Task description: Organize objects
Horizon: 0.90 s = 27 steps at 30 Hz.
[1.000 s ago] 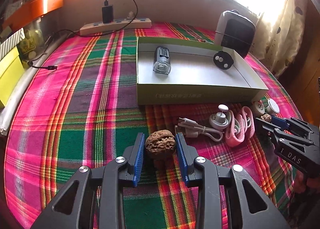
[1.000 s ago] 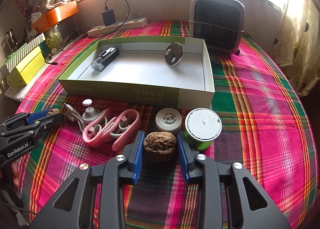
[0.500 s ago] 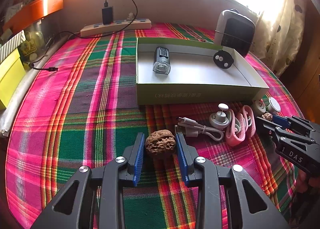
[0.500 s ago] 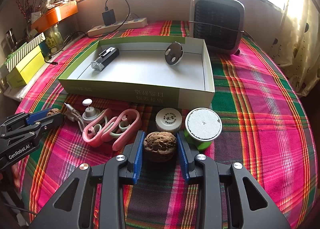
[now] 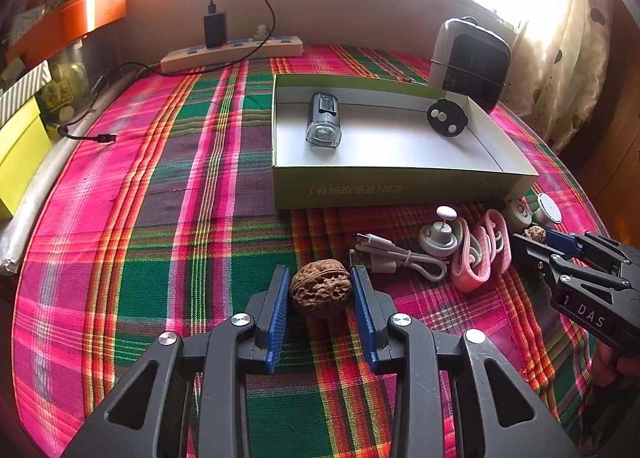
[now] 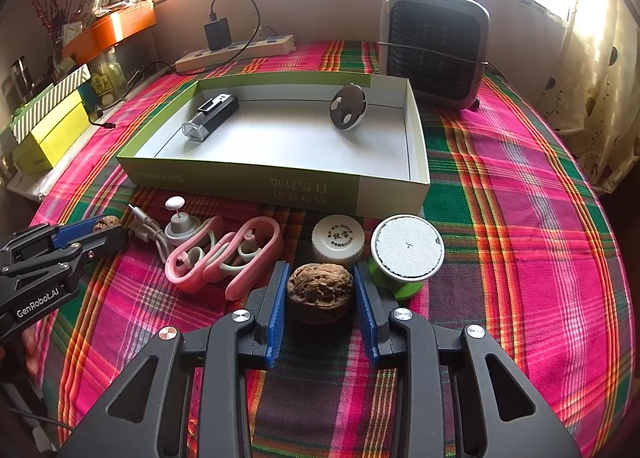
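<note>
We saw two wrinkled brown walnuts (image 5: 320, 289) (image 6: 320, 288) on the plaid cloth (image 5: 160, 218), before the open green box (image 6: 248, 174).

Both wrist cameras looked forward and steeply down along their own fingers, close above the plaid tablecloth (image 5: 168, 186), toward the window wall at the top of each frame. Both views shared the open box (image 5: 392, 190) (image 6: 248, 178) at centre, the pink clips (image 5: 480, 258) (image 6: 224, 254) and the power strip (image 5: 232, 52) (image 6: 236, 52). Each saw the other's gripper at a lower frame edge.
</note>
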Tool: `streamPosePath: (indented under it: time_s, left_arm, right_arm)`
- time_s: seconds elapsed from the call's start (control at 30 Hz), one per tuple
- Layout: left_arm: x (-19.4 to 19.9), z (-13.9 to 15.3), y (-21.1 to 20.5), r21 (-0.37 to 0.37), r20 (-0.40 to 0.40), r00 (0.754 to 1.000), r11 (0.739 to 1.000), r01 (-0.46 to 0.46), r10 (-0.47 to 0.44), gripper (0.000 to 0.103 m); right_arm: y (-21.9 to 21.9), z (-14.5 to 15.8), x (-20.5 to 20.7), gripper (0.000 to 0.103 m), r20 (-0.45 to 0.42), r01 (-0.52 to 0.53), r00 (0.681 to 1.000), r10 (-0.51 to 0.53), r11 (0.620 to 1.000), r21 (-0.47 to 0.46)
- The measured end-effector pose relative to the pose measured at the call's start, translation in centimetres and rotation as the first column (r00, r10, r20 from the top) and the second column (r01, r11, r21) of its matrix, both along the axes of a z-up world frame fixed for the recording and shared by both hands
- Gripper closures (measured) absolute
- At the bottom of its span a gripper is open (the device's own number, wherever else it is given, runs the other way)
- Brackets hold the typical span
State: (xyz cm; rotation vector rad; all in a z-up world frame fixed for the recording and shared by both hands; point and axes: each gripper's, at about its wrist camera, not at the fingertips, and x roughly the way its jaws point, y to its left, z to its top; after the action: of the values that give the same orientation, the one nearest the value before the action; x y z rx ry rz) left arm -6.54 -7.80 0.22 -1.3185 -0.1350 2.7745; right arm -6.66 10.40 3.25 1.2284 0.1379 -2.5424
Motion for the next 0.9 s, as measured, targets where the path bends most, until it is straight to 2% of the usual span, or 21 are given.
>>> streamPosePath:
  time_s: [0.57, 0.9]
  left_arm:
    - [0.3, 0.2, 0.2, 0.011, 0.008, 1.0, 1.0, 0.015, -0.015, 0.074]
    - [0.6, 1.9, 0.3, 0.009, -0.028, 0.999, 1.0, 0.018, -0.018, 0.074]
  right_arm:
    - [-0.2, 0.3, 0.3, 0.071, 0.003, -0.011, 1.0, 0.011, 1.0, -0.023]
    - [-0.2, 1.6, 0.5, 0.071, -0.026, -0.021, 0.999, 0.019, 0.999, -0.04]
